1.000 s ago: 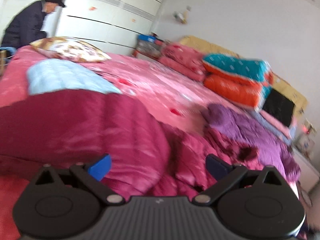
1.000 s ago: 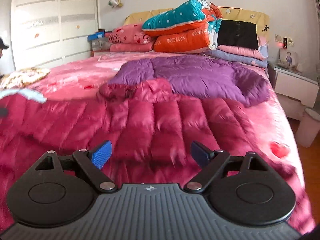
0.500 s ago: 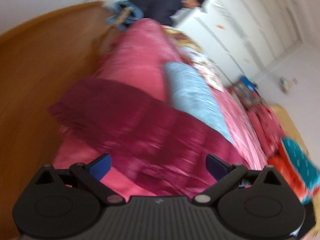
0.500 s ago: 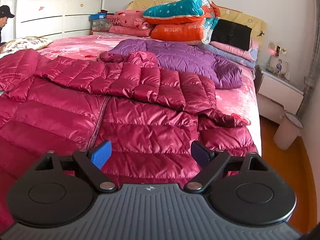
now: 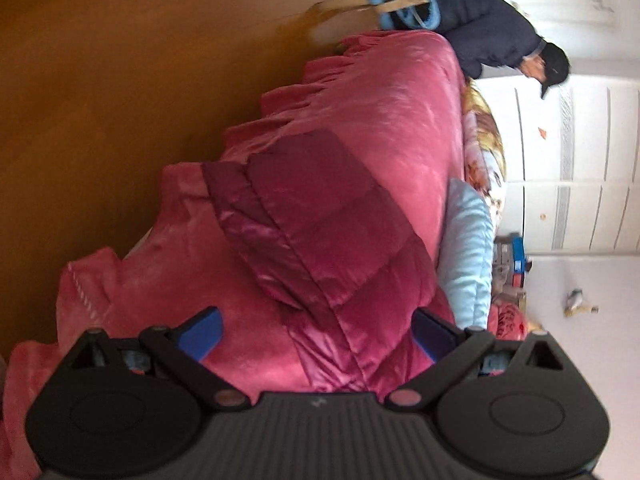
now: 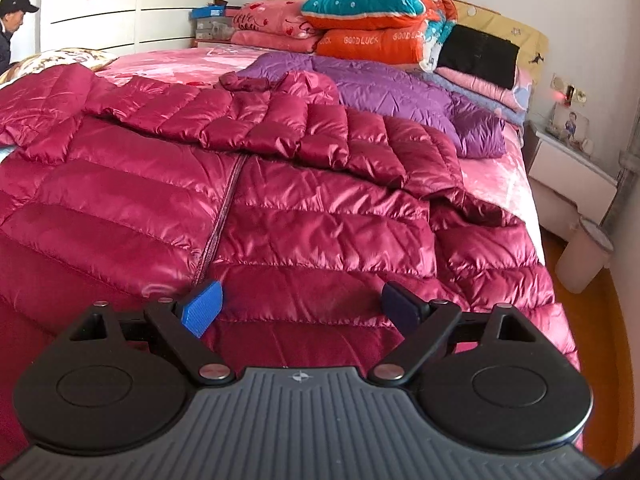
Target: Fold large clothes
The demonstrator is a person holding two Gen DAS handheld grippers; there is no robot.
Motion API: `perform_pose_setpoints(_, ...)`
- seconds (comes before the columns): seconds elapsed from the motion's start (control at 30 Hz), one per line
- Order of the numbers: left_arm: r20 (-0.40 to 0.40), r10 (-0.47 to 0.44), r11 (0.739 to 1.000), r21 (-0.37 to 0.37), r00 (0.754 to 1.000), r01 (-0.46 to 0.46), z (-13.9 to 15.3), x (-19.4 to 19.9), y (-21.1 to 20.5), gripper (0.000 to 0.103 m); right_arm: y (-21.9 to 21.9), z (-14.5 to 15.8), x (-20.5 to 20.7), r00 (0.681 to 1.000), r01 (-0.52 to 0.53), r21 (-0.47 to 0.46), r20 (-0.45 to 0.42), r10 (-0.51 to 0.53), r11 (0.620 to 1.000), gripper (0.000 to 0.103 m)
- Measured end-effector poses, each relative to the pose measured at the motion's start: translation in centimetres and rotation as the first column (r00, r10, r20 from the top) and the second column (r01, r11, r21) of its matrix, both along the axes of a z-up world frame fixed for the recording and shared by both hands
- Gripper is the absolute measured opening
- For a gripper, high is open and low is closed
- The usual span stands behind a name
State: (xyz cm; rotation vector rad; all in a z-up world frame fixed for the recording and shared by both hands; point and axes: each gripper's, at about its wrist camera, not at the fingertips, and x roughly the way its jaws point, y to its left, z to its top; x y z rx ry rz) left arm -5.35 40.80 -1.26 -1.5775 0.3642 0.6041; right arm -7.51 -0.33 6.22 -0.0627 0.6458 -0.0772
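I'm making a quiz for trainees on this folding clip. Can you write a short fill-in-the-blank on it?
1. The red jacket lies spread on the ____.
2. Both the left gripper and the right gripper are ____.
3. Behind the red jacket lies a ____ jacket.

Missing words: bed; open; purple

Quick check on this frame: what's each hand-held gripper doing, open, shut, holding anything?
Left hand-held gripper: open, holding nothing, above the red down jacket.
Right hand-held gripper: open, holding nothing, above the same jacket.
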Motion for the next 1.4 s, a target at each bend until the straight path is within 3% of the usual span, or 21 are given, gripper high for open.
perform_pose_setpoints(0.3, 0.104, 0.059, 0.995, -0.084, 0.993, -0.051, -2.0, 0.7, 1.8, 0.102, -1.0, -1.1, 0.4, 1.000, 0.011, 0.074, -0.020, -0.009, 0.997, 0.103)
perform_pose_setpoints(0.53, 0.232, 0.101, 0.993, -0.088, 0.967, -0.083, -2.3, 1.2, 2.6, 0.097, -1.6, -1.7, 0.4, 1.000, 0.007, 0.113, -0.013, -0.005, 0.994, 0.103)
perform_pose_setpoints(0.63, 0.242, 0.093, 0.995, -0.050, 0.966, -0.083, -2.0, 1.6, 2.6, 0.089, -1.6, -1.8, 0.3, 1.000, 0.004, 0.128, -0.010, -0.003, 0.992, 0.103)
perform_pose_setpoints(0.8, 0.251, 0.118, 0.993, -0.017, 0.961, -0.118, -1.9, 1.5, 2.5, 0.050, -1.8, -1.8, 0.3, 1.000, 0.003, 0.143, -0.014, -0.001, 0.990, 0.103)
perform_pose_setpoints(1.0, 0.240, 0.117, 0.991, 0.027, 0.964, -0.127, -1.7, 2.0, 2.1, 0.021, -1.7, -1.9, 0.3, 1.000, 0.003, 0.147, -0.012, -0.001, 0.989, 0.103)
perform_pose_setpoints(1.17, 0.259, 0.122, 0.983, 0.106, 0.958, -0.153, -0.2, 1.7, 1.5, 0.012, -1.7, -1.9, 0.5, 1.000, 0.001, 0.143, -0.014, 0.001, 0.990, 0.103)
perform_pose_setpoints(1.4, 0.349, 0.121, 0.956, 0.210, 0.929, -0.204, 3.1, 0.6, 0.0, 0.007, -2.0, -1.9, 0.6, 1.000, -0.003, 0.167, -0.011, 0.005, 0.986, 0.103)
